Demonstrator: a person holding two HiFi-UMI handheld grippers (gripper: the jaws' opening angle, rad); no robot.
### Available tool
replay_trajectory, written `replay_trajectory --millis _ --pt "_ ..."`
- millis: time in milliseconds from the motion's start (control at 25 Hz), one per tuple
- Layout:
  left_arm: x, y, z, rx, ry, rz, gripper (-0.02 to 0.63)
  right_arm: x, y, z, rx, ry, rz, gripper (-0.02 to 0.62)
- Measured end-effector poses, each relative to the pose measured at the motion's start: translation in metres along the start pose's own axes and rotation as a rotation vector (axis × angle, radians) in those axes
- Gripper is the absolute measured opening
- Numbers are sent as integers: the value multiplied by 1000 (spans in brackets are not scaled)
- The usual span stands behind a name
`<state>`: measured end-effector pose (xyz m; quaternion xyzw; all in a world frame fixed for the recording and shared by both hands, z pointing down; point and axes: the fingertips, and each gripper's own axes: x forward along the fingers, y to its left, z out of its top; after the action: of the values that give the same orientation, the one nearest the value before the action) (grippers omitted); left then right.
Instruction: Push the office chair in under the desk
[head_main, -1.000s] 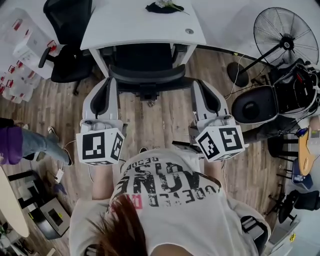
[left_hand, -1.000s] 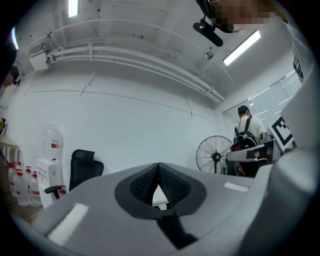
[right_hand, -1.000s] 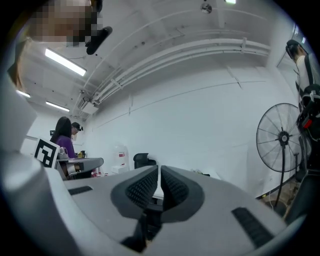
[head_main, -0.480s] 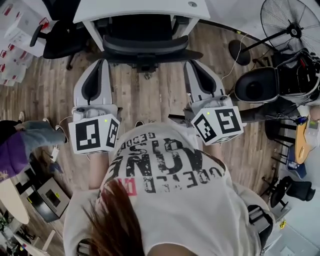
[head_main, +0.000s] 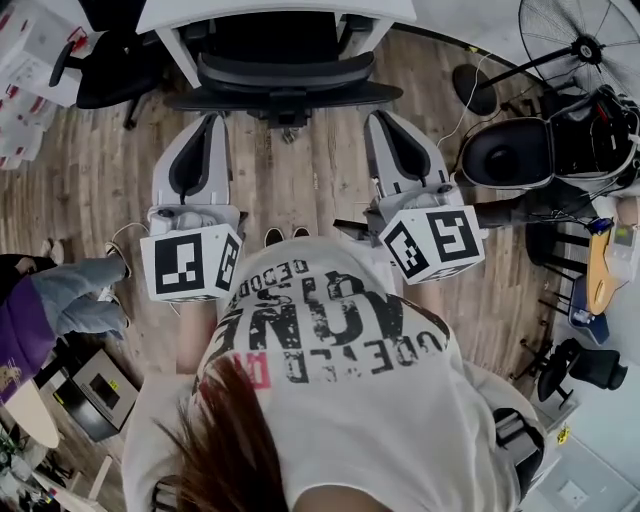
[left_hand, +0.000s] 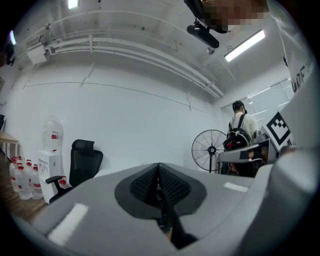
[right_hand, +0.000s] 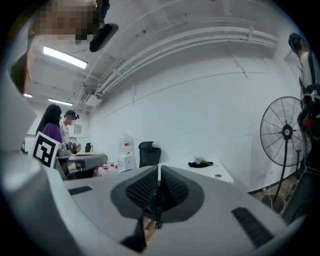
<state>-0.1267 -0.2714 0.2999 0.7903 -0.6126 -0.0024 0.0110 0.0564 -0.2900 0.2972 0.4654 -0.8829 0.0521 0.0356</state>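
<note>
Straight ahead of you, the office chair (head_main: 285, 72) sits with its seat tucked beneath the desk (head_main: 300, 8); its backrest shows just outside the desk edge and runs crosswise to your reach; the left gripper (head_main: 212, 120) and right gripper (head_main: 378, 116) point at it side by side, one toward each end of the backrest, both short of it and about equally near; each has its jaws pressed together on nothing; any last push, I judge, goes forward with both hands square, so the chair does not swivel
</note>
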Motion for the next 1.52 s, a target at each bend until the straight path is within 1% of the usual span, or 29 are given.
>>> replay_trajectory --millis 440,1000,1520 --pt "-7 0 -1 -1 -10 -2 12 -5 4 -5 -2 -2 -12 28" --pt "-11 5 4 -1 -26 -2 12 -6 6 1 -6 -24 -27 26" --pt "-1 3 7 -2 -22 -14 12 -2 -2 5 -1 -26 -30 26"
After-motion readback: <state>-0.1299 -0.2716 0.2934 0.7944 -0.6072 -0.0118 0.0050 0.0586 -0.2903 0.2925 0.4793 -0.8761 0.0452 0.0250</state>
